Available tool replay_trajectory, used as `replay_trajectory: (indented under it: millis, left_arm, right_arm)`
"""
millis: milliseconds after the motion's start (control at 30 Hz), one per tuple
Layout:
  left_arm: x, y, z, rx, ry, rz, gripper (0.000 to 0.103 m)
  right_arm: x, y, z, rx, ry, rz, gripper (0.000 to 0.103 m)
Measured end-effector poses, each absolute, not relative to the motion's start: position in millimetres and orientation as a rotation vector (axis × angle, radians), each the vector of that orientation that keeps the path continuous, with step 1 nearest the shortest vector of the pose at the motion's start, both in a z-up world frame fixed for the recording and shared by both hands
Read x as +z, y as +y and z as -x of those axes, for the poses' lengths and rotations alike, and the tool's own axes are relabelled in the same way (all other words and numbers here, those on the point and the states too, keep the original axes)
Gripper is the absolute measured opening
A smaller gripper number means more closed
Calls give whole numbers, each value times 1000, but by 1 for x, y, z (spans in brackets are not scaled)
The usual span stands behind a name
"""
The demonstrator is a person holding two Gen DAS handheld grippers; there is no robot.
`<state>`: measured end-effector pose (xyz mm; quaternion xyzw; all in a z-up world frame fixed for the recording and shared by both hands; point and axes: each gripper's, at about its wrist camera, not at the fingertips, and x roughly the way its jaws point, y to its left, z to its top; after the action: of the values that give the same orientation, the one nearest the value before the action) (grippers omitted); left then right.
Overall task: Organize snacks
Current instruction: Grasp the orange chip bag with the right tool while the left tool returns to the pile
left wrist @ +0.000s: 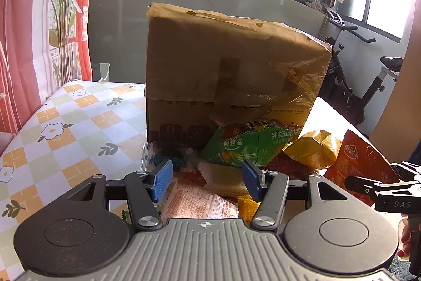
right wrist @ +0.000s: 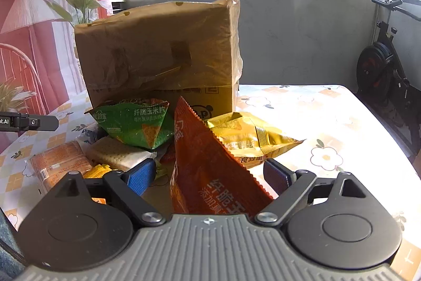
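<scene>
Left wrist view: the left claw point(left wrist: 208, 179) is partly spread over the snack pile on the table point(left wrist: 65, 128), its blue pads pinching nothing; a cracker pack point(left wrist: 223, 177) lies between them, below. The green bag point(left wrist: 247, 146) leans on the box point(left wrist: 223, 65).

Right wrist view: the right claw point(right wrist: 208, 177) is spread wide around the upright orange bag point(right wrist: 210, 170); whether its pads touch is unclear. The yellow bag point(right wrist: 247, 138) lies just behind.

Flowered checked surface point(right wrist: 329, 123) carries a tall bag-covered box point(right wrist: 163, 54); in front a heap: green point(right wrist: 136, 123), yellow point(right wrist: 247, 136) and orange packets point(right wrist: 210, 175), crackers point(right wrist: 118, 152).
</scene>
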<state>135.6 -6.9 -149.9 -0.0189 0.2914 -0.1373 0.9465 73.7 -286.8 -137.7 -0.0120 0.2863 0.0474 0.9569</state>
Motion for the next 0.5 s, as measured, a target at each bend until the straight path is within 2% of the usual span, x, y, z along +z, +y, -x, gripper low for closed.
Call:
replay_trajectory:
  millis: [233, 500]
  left_arm:
    - [-157, -11, -136, -291, 622, 42, 61]
    - [-160, -12, -137, -292, 637, 46, 61]
  right_arm:
    - [-148, -282, -75, 98, 597, 62, 87]
    - [-137, -276, -65, 111, 551, 130, 89]
